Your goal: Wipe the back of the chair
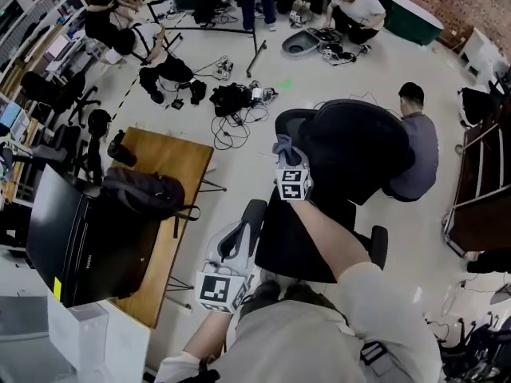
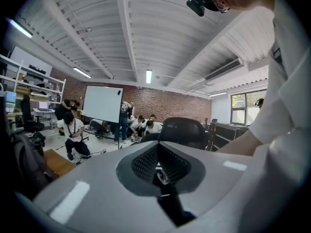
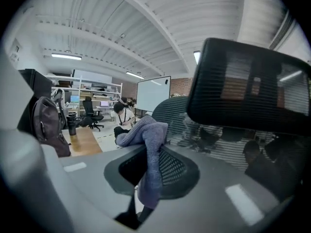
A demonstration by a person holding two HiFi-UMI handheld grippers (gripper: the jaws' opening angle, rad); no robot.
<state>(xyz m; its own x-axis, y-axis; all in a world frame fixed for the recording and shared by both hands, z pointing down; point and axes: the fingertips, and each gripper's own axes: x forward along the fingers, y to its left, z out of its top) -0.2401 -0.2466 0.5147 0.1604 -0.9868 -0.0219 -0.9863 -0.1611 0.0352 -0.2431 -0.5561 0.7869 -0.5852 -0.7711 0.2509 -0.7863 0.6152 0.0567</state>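
Right tongs (image 1: 287, 159): jaws closed on a blue-grey cloth (image 3: 148, 144), which is bunched above the jaw tips and hangs down between them. The cloth sits at the near edge of the black office chair (image 1: 351, 146), the item to be wiped. The chair stands directly ahead of these tongs. Its mesh back (image 3: 175, 111) is just beyond the cloth, and the headrest (image 3: 252, 89) looms close above and to their right. Whether cloth and mesh actually touch cannot be confirmed.

Left tongs (image 1: 238, 238): jaws together, with nothing seen between them. They are held low, nearer the person than the right tongs and just beside the chair's armrest (image 1: 254, 212).

Surroundings:
- To the left of the left tongs is a wooden table (image 1: 180, 162). It carries a dark backpack (image 1: 140, 194), a dark bottle (image 1: 120, 150) and a large black monitor (image 1: 80, 238).
- Beyond the chair a person in grey (image 1: 419, 146) sits on the floor close behind the back.
- Farther ahead a tangle of cables (image 1: 235, 100) lies on the floor.
- A whiteboard (image 2: 102, 103) stands at the far end of the room, with several people crouched near it.
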